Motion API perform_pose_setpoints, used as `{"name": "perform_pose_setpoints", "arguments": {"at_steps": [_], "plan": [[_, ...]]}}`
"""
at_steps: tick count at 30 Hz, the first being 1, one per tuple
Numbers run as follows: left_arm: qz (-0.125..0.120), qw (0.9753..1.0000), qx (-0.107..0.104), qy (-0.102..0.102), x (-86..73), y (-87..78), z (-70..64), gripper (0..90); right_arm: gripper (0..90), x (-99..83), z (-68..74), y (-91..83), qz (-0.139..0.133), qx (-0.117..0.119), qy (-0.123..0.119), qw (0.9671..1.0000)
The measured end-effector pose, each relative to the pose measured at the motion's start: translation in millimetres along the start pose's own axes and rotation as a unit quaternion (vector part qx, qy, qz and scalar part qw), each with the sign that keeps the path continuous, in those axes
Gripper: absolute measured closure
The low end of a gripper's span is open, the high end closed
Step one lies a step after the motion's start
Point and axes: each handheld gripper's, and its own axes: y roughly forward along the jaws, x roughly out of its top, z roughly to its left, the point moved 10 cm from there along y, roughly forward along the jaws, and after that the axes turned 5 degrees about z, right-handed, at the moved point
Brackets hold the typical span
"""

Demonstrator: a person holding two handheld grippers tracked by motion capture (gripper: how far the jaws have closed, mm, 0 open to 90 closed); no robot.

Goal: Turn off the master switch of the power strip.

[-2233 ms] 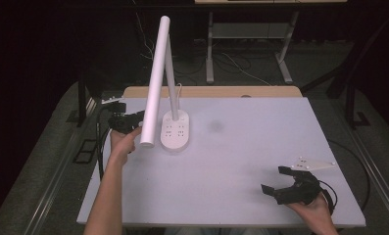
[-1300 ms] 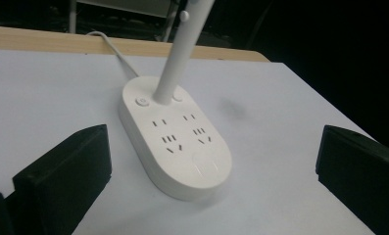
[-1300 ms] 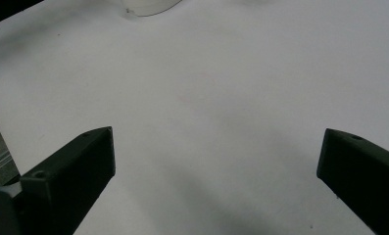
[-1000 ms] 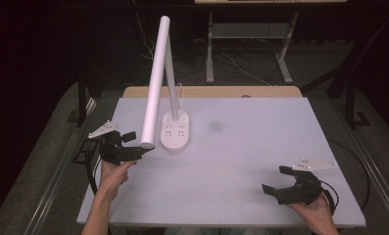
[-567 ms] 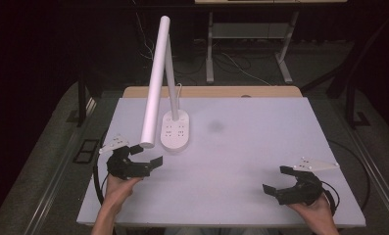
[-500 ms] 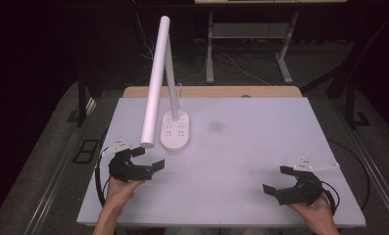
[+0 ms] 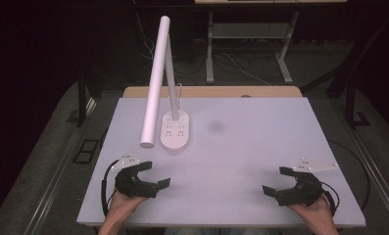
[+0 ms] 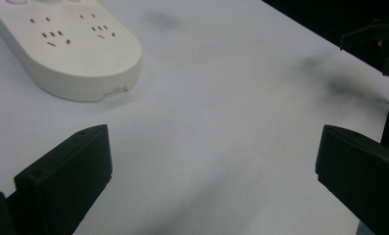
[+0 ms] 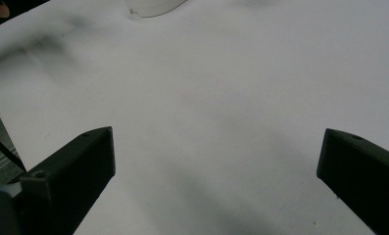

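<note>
Nearby, only a desk lamp (image 7: pixel 175 128) stands between both grippers' spread fingers on the table (image 7: pixel 260 147).

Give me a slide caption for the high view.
Two open grippers, left and right, rest near a white desk lamp.

We hold two matching black tools, the left gripper (image 7: pixel 153 176) and the right gripper (image 7: pixel 279 180), each built of angular matte plastic. Each carries a pale grey three-cornered plate on top and trails a black cable looping behind. Our forearms are bare, no sleeves showing. Up close, the blocky jaws have bevelled corners and small round screw recesses.
</note>
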Motion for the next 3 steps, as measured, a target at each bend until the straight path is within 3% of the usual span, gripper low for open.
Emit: {"name": "perform_pose_setpoints", "arguments": {"at_steps": [3], "plan": [[0.001,1.0,0.0,-0.003,-3.0,0.7,-0.1,0.0,0.3,-1.1,0.6,0.9,0.004,0.0,0.001,1.0]]}}
